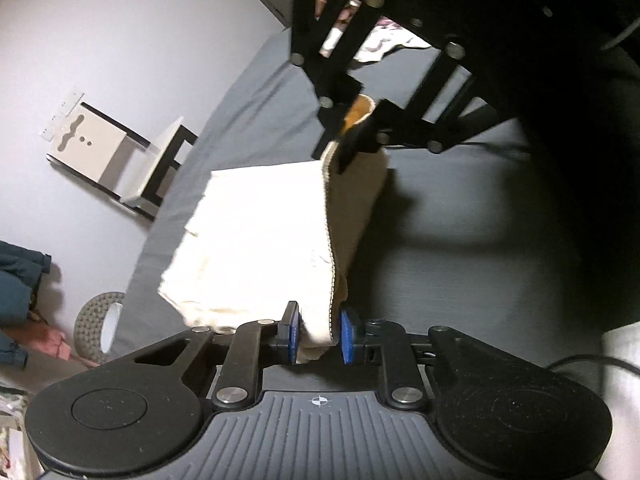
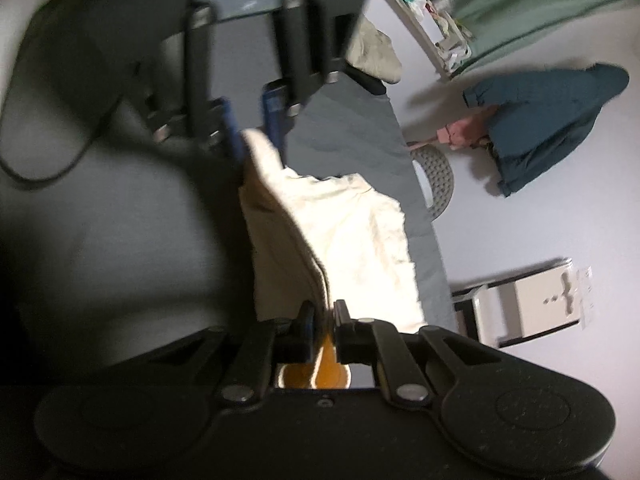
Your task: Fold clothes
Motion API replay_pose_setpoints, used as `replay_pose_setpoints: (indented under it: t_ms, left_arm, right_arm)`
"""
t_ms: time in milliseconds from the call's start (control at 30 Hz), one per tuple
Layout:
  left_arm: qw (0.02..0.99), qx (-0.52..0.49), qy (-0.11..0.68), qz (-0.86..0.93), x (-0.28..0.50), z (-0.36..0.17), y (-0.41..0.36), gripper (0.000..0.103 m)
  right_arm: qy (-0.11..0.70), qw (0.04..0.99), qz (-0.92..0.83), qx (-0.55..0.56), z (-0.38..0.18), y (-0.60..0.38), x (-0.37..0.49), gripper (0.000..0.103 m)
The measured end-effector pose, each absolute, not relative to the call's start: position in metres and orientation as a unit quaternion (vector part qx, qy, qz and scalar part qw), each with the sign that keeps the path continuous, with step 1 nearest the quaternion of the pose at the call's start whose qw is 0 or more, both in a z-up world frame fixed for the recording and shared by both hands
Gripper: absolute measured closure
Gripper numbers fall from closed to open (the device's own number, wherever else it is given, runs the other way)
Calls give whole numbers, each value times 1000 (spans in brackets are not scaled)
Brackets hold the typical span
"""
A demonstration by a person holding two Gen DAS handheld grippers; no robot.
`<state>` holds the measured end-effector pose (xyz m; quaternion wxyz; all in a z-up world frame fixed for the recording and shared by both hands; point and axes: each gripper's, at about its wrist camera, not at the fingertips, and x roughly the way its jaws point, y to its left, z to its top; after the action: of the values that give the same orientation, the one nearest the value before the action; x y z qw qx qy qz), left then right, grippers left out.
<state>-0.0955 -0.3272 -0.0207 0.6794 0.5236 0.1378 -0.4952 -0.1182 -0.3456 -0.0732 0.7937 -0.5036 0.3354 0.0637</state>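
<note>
Blue pads (image 1: 347, 334) of the left gripper (image 1: 318, 336) sit closest to the lens in the left wrist view, pressed in on a bunched corner of a cream garment (image 1: 256, 240), so that tool is clamped on the cloth. Across from it, at the far end of the same stitched edge, the right gripper (image 1: 356, 140) pinches the garment's other corner; in the right wrist view its jaws are drawn together on the fabric, with an orange-brown lining (image 2: 326, 372) showing just behind them.

Between the two tools the cream garment hangs stretched, lifted off the grey bed sheet (image 1: 460, 280), which spreads beneath and beyond it. Past the sheet's edge, on the pale floor, stand a small white-and-black stand (image 1: 116, 160) and a perforated grey stool (image 1: 98, 332); a dark blue garment (image 2: 552, 120) lies farther from the sheet still.

My reading is that a fold is under way: the piece is held taut by one edge, ready to be laid down. The next move probably calls for lowering both corners together, keeping the edge level so the hanging cloth settles flat on the sheet.
</note>
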Motion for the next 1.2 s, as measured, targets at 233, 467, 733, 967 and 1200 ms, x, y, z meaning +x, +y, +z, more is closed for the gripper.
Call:
replay_pose_setpoints:
  t_ms: [233,467,733,967,1200]
  left_arm:
    - [682,488,177,-516,-40,-10,-345,82]
    - [677,464,234,-521,15,-25,-359,82]
    - [672,408,323,-528,64,-47,-369,82]
    - [688,385,342,-511,88,-59,-368,76]
    - [707,339,358,-507,89,-56,-349,75]
  right_arm:
    - [353,809,57,-467,-68,-371,-78,93]
    - [384,824,57,-412,-74,-395,-37,93]
    - [417,841,75,-336,-89,-417,-20,93]
    - [401,868,54,-289,-89,-432,-16,70]
    - [402,890,44,-208,-84,-457,-13,62]
